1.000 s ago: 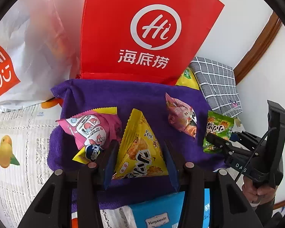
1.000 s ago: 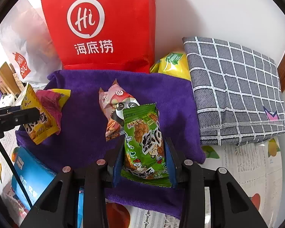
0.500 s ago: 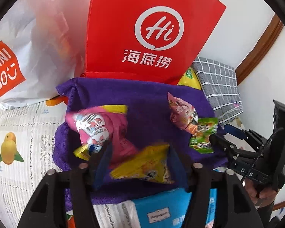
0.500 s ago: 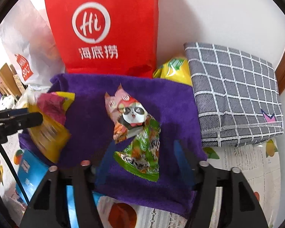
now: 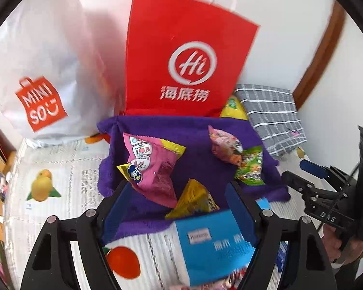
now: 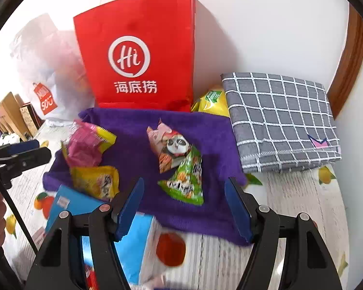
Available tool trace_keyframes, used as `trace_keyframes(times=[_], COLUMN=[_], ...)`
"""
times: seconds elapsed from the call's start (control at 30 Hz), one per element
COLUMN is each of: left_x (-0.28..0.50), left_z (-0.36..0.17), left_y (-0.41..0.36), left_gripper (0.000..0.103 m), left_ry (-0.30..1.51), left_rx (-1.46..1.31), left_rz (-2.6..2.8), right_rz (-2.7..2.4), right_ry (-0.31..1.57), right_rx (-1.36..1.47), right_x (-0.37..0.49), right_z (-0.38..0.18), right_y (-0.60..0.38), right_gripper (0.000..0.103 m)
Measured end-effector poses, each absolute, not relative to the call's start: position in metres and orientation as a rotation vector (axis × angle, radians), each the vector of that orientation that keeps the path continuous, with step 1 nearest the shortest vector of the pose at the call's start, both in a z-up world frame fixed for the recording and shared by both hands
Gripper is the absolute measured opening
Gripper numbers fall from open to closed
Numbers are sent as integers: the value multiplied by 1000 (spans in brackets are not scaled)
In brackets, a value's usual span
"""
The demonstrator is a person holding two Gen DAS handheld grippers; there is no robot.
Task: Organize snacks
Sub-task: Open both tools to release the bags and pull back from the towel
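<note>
**Both grippers empty above a towel of four snack packets**

Now the purple towel [image 6: 133, 145] serves as the landmark: it lies flat on the fruit-print tablecloth [image 6: 290, 205], with the red paper bag [image 6: 138, 55] standing upright at its far edge and a grey checked cloth [image 6: 278, 120] folded just beside its right edge. A blue box [image 5: 213, 244] overlaps its near edge.

Four snack packets rest on the towel, in two pairs. Toward its left side lie the pink packet [image 5: 152, 166] and the yellow packet [image 5: 193, 200], touching. Toward its right side the panda packet [image 6: 169, 147] and the green packet [image 6: 186, 178] overlap at one corner.

These packets look light, puffy and crinkly, with slick film that could slide between the pads. A crimped end seam seems the safest place to pinch, since squeezing the air-filled middle may crush the contents.

Two grippers are in play. The left gripper [image 5: 179, 207] has just been opening; its jaws stand spread with nothing pinched, the yellow packet lying loose below them. The right gripper [image 6: 184, 205] has likewise been opening and holds nothing, the green packet free on the towel.
</note>
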State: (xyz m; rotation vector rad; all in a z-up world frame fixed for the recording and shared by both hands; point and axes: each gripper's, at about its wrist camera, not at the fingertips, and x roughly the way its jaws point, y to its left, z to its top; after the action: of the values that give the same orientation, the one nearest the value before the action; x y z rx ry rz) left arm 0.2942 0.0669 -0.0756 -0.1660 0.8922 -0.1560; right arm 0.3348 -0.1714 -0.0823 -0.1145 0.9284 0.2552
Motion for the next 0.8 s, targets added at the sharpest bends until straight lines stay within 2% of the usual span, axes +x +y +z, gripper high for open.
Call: trace_keyframes(times=[0.1, 0.17, 0.33, 0.8], left_x=[273, 258, 222, 134], left_z=[-62, -55, -47, -31], left_y=[64, 59, 59, 68], left_gripper=[78, 78, 78, 78], left_ry=[834, 827, 813, 814], left_rx=[-140, -110, -132, -222], left_rz=[-131, -145, -131, -98], right_rz=[240, 235, 229, 201], right_ry=[899, 877, 830, 810], right_rx=[-122, -93, -55, 3], right_x=[311, 294, 256, 172], right_z=[-72, -64, -45, -29], right_y=[-172, -175, -182, -202], right_gripper=[70, 79, 85, 85])
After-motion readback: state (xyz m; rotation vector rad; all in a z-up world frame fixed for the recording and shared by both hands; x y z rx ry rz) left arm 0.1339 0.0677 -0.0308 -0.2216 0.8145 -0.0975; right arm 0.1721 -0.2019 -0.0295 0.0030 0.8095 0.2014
